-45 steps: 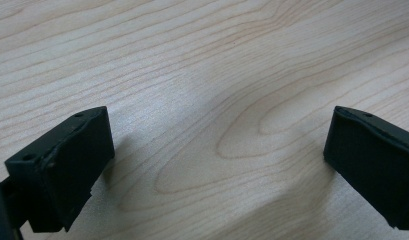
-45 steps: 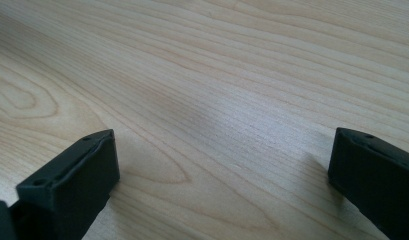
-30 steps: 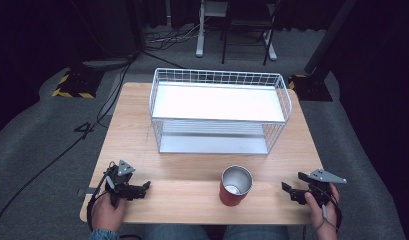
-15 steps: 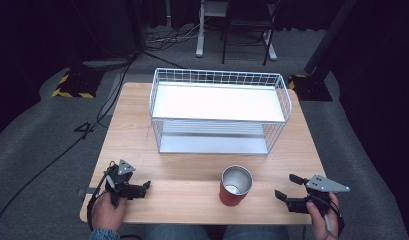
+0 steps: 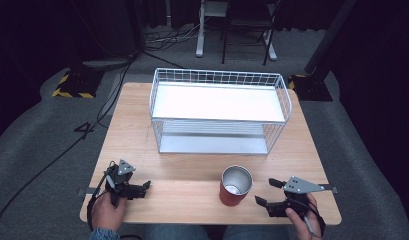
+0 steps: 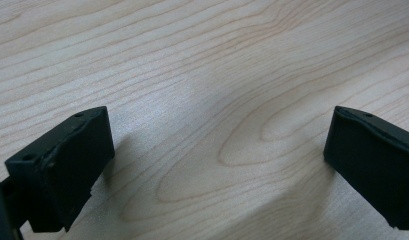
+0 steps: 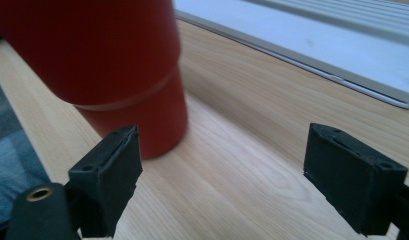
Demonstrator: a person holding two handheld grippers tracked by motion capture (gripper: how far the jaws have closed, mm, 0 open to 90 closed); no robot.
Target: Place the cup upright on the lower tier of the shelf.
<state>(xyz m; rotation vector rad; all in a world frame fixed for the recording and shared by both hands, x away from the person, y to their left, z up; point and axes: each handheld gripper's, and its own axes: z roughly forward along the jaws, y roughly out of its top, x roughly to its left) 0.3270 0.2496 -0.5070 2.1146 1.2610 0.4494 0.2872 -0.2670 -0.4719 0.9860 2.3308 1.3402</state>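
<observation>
A red cup [image 5: 235,185] with a silver inside stands upright near the table's front edge, right of centre. My right gripper [image 5: 268,192] is open just to the cup's right, jaws pointing at it. In the right gripper view the cup [image 7: 107,65] looms ahead and left of the gripper [image 7: 222,175], outside the gap between the jaws. My left gripper [image 5: 146,187] rests open at the front left corner, low over bare wood, and nothing lies between the jaws of the left gripper [image 6: 217,165].
A white wire basket rack [image 5: 219,112] with a flat white top shelf and a lower shelf stands across the back half of the wooden table [image 5: 132,130]. Its base plate [image 7: 312,45] lies beyond the cup. Chairs and cables sit on the floor behind.
My right gripper has slid left along the front edge toward the red cup. The left gripper has stayed in place.
</observation>
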